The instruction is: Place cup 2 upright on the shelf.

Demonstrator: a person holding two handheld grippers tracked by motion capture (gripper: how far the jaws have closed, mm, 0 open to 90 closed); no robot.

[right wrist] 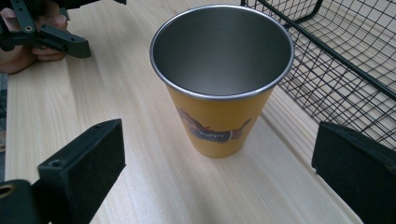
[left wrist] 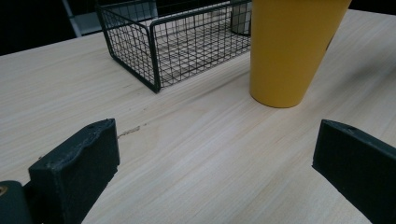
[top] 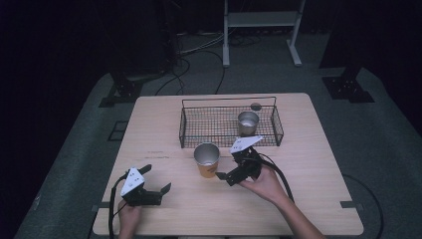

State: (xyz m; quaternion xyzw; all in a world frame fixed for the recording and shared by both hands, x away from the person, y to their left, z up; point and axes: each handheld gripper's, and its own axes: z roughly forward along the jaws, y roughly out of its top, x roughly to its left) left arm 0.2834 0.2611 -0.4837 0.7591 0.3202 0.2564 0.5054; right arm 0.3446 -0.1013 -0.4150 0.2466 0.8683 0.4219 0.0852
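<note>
A pale wooden table (top: 149, 124) holds a black wire basket (top: 219, 130) at its far side, a small steel cup (top: 248, 123) standing inside it. Just in front of the basket stands a yellow cup (top: 206, 159), upright with a steel inside. The right gripper (top: 230, 167) is just beside it, jaws spread wide and empty. The left gripper (top: 155, 178) rests near the front edge, also wide open, holding nothing.
</note>
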